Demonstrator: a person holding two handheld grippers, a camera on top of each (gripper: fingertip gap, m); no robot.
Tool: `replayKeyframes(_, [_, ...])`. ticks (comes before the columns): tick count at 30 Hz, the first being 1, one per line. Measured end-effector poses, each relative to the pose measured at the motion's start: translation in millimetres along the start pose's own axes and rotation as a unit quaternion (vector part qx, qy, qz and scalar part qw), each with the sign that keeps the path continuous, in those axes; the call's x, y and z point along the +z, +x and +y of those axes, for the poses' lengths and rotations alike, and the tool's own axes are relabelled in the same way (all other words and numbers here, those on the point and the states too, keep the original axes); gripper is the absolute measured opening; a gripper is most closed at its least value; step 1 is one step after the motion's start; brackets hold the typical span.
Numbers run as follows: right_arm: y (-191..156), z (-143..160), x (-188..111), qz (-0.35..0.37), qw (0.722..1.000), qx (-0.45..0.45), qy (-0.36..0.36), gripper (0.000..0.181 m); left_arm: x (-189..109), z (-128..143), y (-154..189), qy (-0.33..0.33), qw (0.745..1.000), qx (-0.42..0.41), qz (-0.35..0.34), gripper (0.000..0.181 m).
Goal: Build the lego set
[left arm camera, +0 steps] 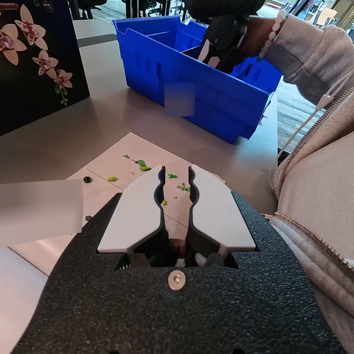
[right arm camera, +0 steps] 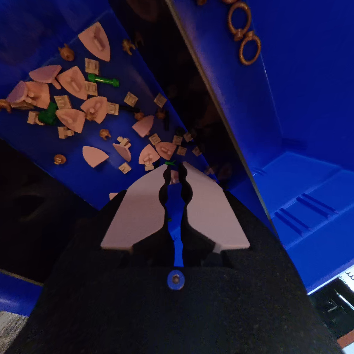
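My left gripper is open and empty, a little above a white instruction sheet. On the sheet lie a small green sprig piece, two lime pieces and a dark round piece. My right gripper is inside the blue bin, its jaws a narrow gap apart. A small green piece lies right at its tips on the bin floor. Pink petal pieces, tan tiles and a green bar lie scattered there. The right gripper also shows in the left wrist view.
A black divider splits the bin; gold rings lie in the compartment beside it. A dark box with printed orchids stands at the left on the grey table. A person's beige sleeve reaches over the bin. There is about 30 cm between the tips of the two grippers. To the green bar: right tips about 8 cm, left tips about 25 cm.
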State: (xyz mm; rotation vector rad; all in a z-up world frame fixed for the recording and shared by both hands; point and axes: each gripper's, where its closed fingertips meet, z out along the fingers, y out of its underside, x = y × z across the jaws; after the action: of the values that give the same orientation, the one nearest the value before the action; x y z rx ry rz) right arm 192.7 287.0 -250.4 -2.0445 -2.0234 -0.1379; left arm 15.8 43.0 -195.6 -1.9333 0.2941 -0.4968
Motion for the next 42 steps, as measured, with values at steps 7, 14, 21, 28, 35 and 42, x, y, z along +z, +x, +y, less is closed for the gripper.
replayKeyframes(7, [-2.4, -4.3, 1.2, -0.017, 1.000, -0.019, 0.009, 0.001, -1.1, 0.2, -0.6, 0.001, 1.000, -0.001, -0.002, 0.022])
replayKeyframes(14, [-0.1, -8.8, -11.3, 0.000, 0.999, -0.020, 0.033, 0.000, -4.3, -0.6, -0.7, 0.002, 1.000, 0.002, -0.005, 0.022])
replayKeyframes(21, [-34.8, -61.8, -93.2, 0.008, 0.980, 0.002, 0.200, 0.000, -13.1, 2.6, 2.7, 0.000, 1.000, 0.005, -0.009, 0.022])
replayKeyframes(28, [-187.5, -167.0, -155.3, -0.093, 0.932, -0.092, 0.339, 0.000, -34.7, 7.8, 2.9, 0.002, 0.999, 0.013, -0.030, 0.022])
replayKeyframes(35, [-211.9, -172.0, -52.9, -0.033, 0.987, -0.077, 0.135, 0.000, -54.0, 14.0, 9.9, 0.012, 0.998, 0.045, -0.030, 0.023])
replayKeyframes(42, [-204.5, -166.6, -28.5, -0.039, 0.995, -0.065, 0.062, 0.000, -67.0, 15.1, 3.9, 0.041, 0.999, 0.029, -0.020, 0.023])
